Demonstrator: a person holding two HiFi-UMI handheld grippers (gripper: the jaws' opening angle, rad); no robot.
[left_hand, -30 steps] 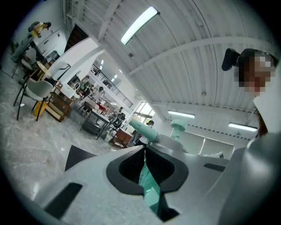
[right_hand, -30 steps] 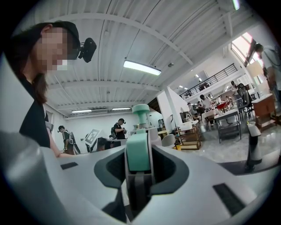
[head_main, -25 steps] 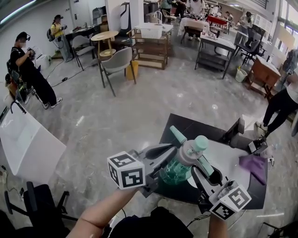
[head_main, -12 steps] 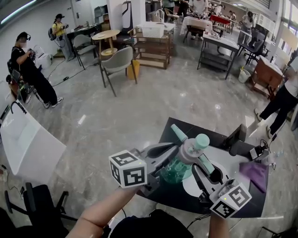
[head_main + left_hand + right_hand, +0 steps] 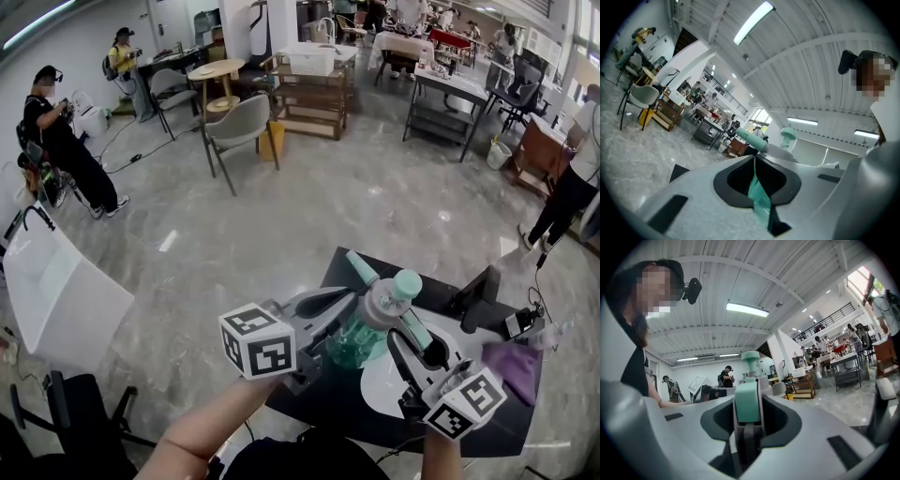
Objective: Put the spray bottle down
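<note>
- Left claw (image 5: 335,339) is clenched on the translucent green body of the spray bottle (image 5: 360,339). Right claw (image 5: 413,334) is clenched on its mint trigger.
- Bottle is held in the air between both claws, lower centre of frame, judged roughly upright, with the nozzle aimed upper left.
- Dark bench (image 5: 370,272) is seen beneath, with the white disc (image 5: 375,380) under the claws. A straight descent is judged sufficient.
</note>
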